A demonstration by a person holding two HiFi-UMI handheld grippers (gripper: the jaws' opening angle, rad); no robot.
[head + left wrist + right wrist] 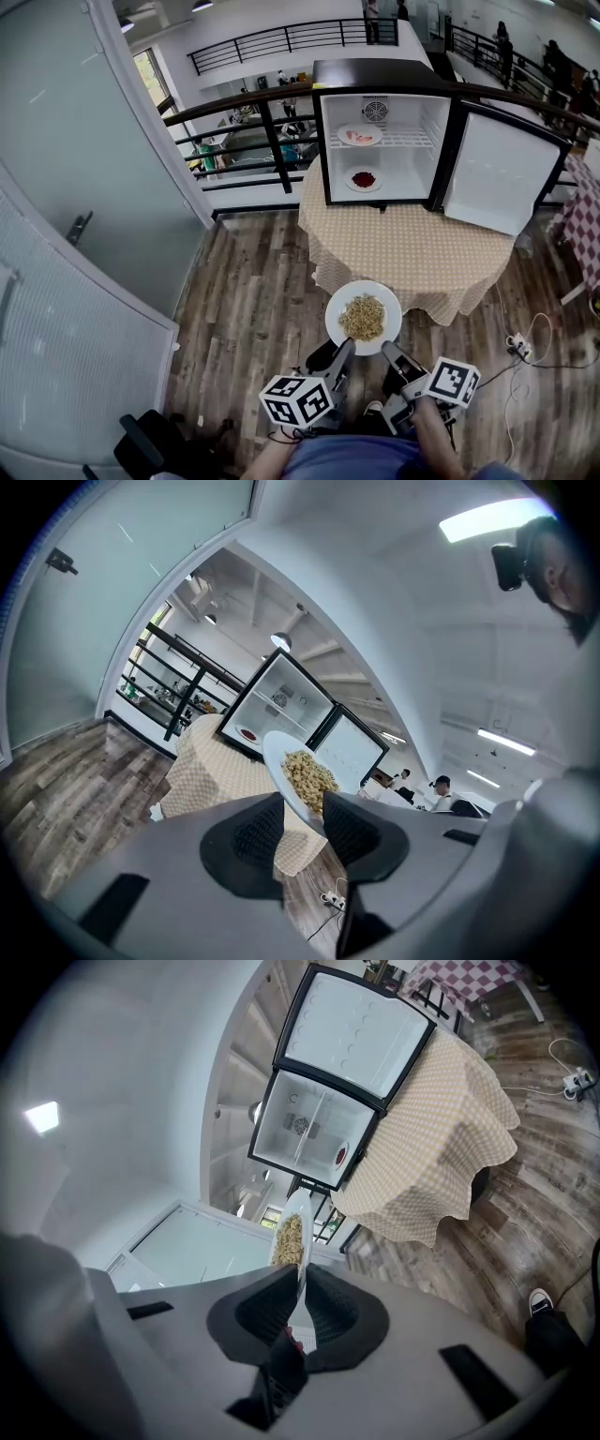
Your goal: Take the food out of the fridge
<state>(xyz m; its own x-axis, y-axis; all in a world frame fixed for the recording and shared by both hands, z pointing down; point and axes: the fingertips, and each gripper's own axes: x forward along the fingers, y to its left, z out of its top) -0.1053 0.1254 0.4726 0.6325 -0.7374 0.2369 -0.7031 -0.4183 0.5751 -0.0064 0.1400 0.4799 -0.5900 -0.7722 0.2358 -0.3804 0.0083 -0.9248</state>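
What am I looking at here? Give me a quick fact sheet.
Carried: white plate of noodles, in the air over the floor
Right tongs: shut on the plate's rim
Left tongs: apart, rim between them
Fridge: on the table, door open
Still inside: shelf plate, bottom plate
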